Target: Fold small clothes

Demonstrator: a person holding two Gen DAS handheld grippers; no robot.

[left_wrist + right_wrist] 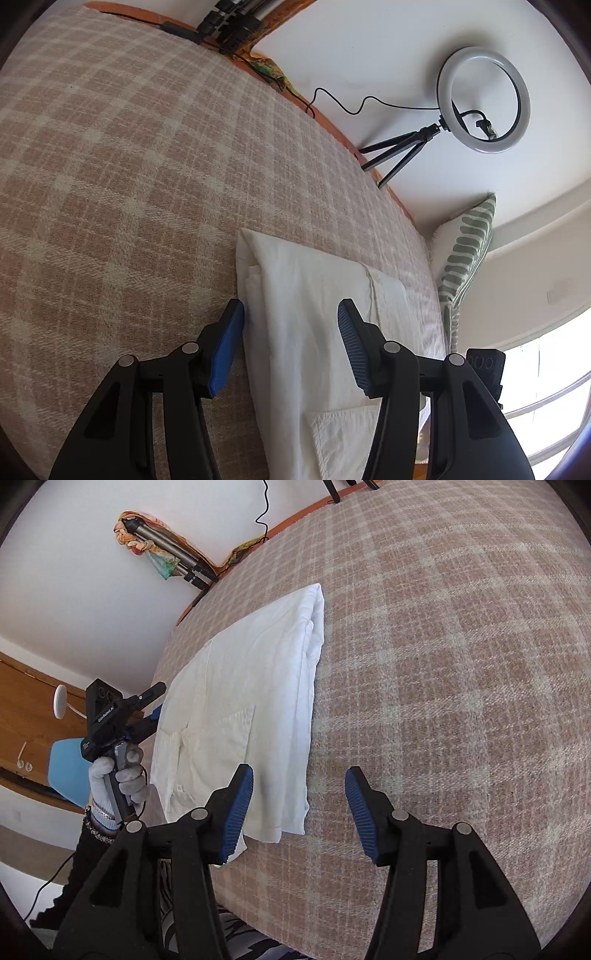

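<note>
A white shirt (243,701) lies folded into a long narrow strip on the checked blanket (443,664) — chest pocket facing up, one long edge doubled over.

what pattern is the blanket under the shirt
Pink-beige and cream plaid blanket under the shirt, clearest in the right wrist view.

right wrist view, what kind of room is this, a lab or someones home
Most likely a home, probably a bedroom: a plaid blanket covers a bed-like surface, a striped pillow leans by the wall, and a ring light on a small tripod suggests a makeshift recording setup.
</note>
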